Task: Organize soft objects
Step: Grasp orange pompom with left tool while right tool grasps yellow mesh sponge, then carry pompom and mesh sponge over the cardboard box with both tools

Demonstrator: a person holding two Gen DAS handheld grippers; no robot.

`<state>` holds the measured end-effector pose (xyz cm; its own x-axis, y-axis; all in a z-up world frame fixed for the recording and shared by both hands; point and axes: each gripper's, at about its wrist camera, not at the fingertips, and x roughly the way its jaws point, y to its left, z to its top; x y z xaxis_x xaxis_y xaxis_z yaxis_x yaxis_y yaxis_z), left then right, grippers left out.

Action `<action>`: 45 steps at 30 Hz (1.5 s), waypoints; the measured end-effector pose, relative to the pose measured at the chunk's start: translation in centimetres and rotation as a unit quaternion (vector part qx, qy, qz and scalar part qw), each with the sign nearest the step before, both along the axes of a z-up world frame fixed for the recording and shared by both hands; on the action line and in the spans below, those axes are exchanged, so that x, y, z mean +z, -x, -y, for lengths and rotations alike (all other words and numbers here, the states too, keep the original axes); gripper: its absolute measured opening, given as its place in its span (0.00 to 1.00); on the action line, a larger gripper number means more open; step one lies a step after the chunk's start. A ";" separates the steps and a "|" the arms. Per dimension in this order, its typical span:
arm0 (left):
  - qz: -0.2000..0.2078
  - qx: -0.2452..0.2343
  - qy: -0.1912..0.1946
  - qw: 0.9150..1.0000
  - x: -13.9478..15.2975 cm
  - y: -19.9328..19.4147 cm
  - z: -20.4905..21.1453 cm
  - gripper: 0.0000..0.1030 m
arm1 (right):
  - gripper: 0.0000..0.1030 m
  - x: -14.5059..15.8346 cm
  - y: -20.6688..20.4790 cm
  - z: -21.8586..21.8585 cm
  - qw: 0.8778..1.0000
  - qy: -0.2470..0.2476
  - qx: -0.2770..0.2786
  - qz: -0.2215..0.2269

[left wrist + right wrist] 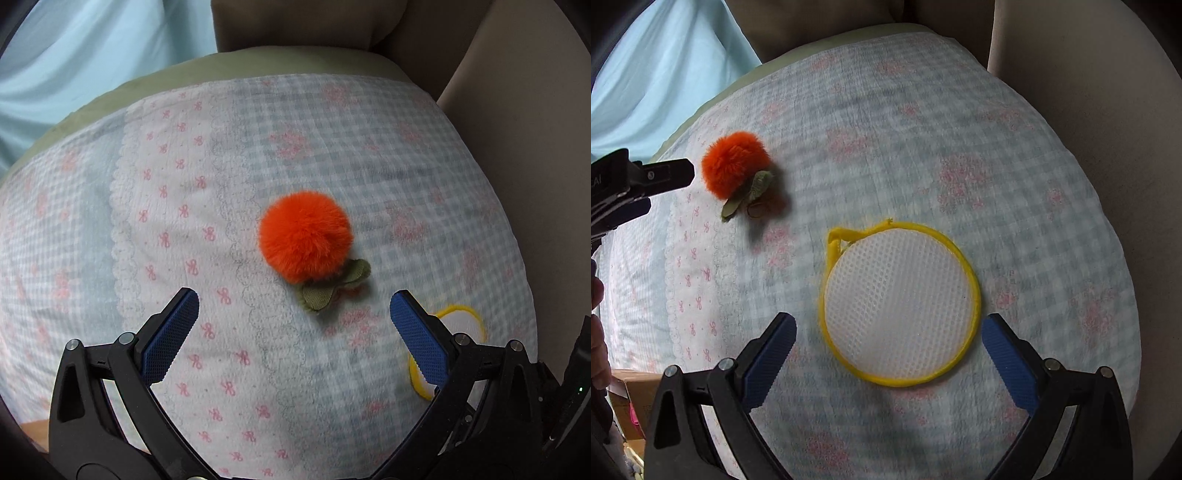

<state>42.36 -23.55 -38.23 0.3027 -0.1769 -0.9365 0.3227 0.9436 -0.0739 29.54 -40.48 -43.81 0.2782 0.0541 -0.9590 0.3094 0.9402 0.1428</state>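
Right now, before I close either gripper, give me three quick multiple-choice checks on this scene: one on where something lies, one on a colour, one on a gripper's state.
1. Where does the orange pompom lie relative to the round mesh pad?
A. On top of it
B. Apart from it, on the patterned cover
C. Tucked under it

2. What colour is the mesh pad's rim?
A. Yellow
B. Blue
C. Black

3. How is the right gripper at this moment?
A. Shut on the pad
B. Shut on nothing
C. Open, a finger to each side of the pad's near edge

Answers:
1. B: the right wrist view shows bare cover between pompom and pad.
2. A: a yellow band rings the white mesh.
3. C: both blue pads stand wide apart. The left gripper is likewise open, near the pompom.
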 end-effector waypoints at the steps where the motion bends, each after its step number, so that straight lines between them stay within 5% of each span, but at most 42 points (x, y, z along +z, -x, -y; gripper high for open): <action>1: -0.002 -0.002 0.000 1.000 -0.6 -0.7 0.2 1.00 | 0.97 -0.6 -0.3 0.2 1.000 -0.001 -0.002 -0.005; 13: -0.017 -0.018 -0.019 0.999 -7.2 -5.8 2.8 0.98 | 0.97 -3.7 -1.4 -0.3 0.999 0.034 0.012 -0.026; 22: -0.035 -0.028 -0.032 0.999 -10.2 -6.4 3.3 0.40 | 0.96 -4.6 -0.9 -1.5 0.998 0.058 0.025 -0.017; 26: -0.021 -0.043 -0.023 0.999 -9.9 -6.3 3.6 0.25 | 0.86 -4.7 -0.1 -2.1 0.998 0.058 0.019 -0.005; 39: 0.005 -0.044 -0.003 0.999 -7.6 -4.7 3.2 0.18 | 0.35 -2.5 1.2 -1.2 0.999 0.039 0.017 0.016; 45: 0.019 -0.042 0.008 0.999 -4.9 -3.3 2.8 0.18 | 0.32 0.6 1.9 -0.1 0.999 0.033 0.007 0.037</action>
